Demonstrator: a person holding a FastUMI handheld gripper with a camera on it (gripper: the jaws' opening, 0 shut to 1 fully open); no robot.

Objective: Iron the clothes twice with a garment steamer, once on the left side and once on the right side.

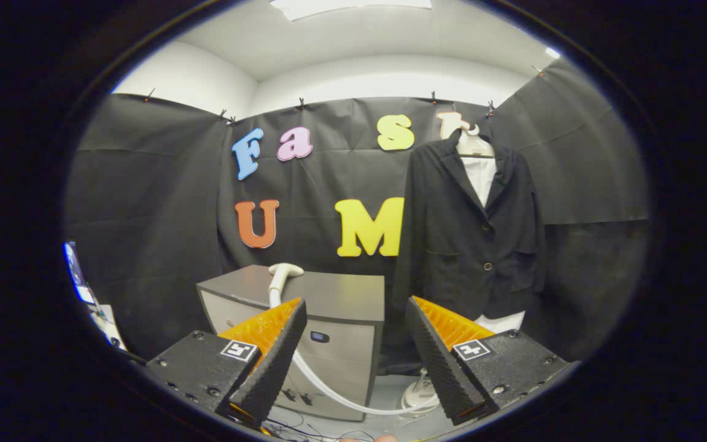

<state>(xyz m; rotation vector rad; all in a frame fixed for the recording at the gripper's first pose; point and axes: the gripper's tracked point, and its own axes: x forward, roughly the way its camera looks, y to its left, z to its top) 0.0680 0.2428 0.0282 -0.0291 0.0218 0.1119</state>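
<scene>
A black jacket (473,233) over a white shirt hangs on a hanger (473,144) against the booth wall, beyond my right finger. The white steamer head (283,276) rests on top of a grey cabinet (341,294), just beyond my left finger. Its white hose (335,396) runs down the cabinet front to the steamer base (418,396) on the floor. My gripper (356,307) is open, its orange-and-black fingers (280,344) wide apart with nothing between them. It hangs well short of both the cabinet and the jacket.
The grey cabinet has drawers on its front and stands left of the jacket. A lit screen (77,273) and some equipment sit at the far left. Thin cables (298,423) lie on the pale floor below the fingers.
</scene>
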